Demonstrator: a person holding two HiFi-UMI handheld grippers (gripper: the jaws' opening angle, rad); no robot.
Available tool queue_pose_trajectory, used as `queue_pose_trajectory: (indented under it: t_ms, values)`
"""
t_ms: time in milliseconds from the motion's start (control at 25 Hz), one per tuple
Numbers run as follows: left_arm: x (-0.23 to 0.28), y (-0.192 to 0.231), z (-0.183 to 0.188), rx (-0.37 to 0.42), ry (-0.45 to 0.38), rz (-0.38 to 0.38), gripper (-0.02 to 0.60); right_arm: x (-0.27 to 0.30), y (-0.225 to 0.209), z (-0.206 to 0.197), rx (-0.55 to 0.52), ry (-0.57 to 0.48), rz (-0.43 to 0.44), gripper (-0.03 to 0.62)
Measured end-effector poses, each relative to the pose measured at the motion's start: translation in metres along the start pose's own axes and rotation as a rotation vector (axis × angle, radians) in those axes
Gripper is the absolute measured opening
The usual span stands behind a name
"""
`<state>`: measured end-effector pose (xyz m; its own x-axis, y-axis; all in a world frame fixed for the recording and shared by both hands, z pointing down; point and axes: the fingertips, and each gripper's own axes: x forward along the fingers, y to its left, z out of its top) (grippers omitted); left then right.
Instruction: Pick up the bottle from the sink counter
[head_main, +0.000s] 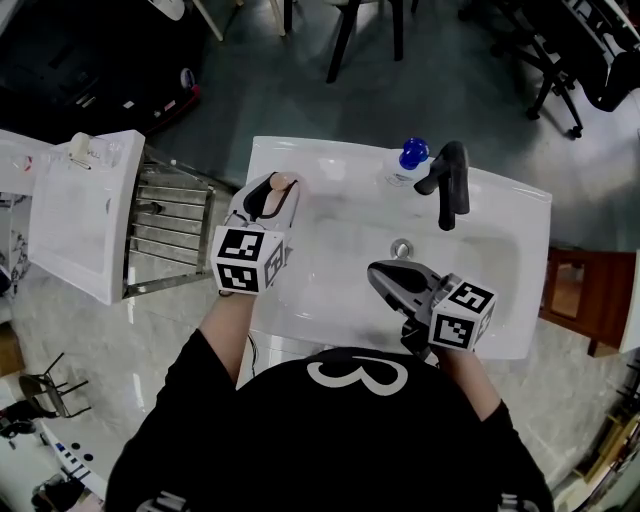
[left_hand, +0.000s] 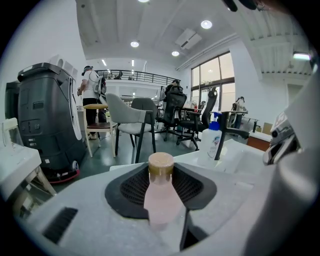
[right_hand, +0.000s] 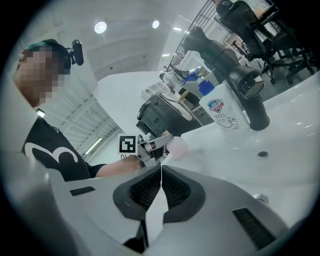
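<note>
A pale pink bottle (left_hand: 160, 195) with a tan cap (left_hand: 161, 163) sits between the pads of my left gripper (left_hand: 161, 187), which is shut on it. The cap points forward, away from me. In the head view the left gripper (head_main: 268, 202) holds the bottle (head_main: 284, 183) over the left end of the white sink counter (head_main: 300, 160). My right gripper (head_main: 393, 277) is over the basin near its front rim. Its jaws (right_hand: 161, 186) are shut with nothing between them. The right gripper view shows the left gripper (right_hand: 150, 149) and the pink bottle (right_hand: 178, 147) from the side.
A clear soap dispenser (head_main: 408, 160) with a blue pump and a black tap (head_main: 447, 185) stand at the back of the counter, with the drain (head_main: 402, 248) in the basin. A metal rack (head_main: 175, 225) and a second white basin (head_main: 85, 215) lie to the left. Chairs stand beyond.
</note>
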<state>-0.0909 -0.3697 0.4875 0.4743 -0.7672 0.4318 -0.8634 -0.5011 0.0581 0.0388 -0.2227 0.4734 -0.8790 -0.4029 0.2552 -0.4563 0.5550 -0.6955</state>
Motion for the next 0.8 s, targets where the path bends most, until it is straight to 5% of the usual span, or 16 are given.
queue_pose_trajectory:
  t_ms: [800]
  values:
    - [-0.100, -0.037, 0.006, -0.070, -0.036, -0.074, 0.150, -0.014, 0.057, 0.003, -0.087, -0.109, 0.005, 0.014]
